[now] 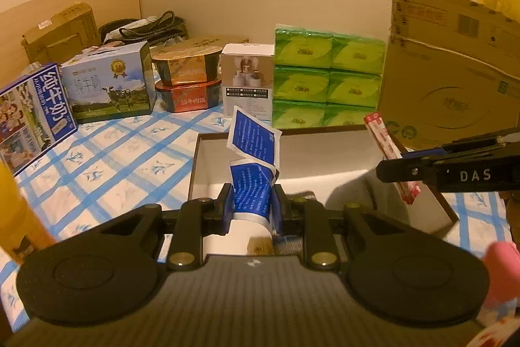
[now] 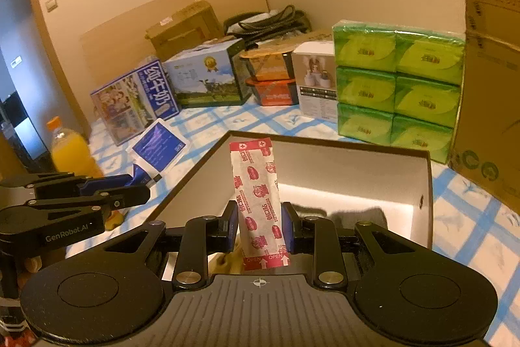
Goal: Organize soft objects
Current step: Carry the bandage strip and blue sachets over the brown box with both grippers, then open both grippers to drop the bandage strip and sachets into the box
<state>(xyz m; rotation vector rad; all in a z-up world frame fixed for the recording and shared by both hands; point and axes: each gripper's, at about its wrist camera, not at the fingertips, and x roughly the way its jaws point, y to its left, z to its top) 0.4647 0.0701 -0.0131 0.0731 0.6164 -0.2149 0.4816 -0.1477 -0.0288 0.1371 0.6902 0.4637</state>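
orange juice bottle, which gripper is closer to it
Left. The left gripper, shut on blue sachets, sits just beside the orange juice bottle; the right gripper, gripping a bandage strip, is farther away.

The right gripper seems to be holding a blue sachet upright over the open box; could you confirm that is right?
Not quite: the right gripper holds a red-and-white bandage strip, not a blue sachet, upright over the open box, as the right wrist view shows.
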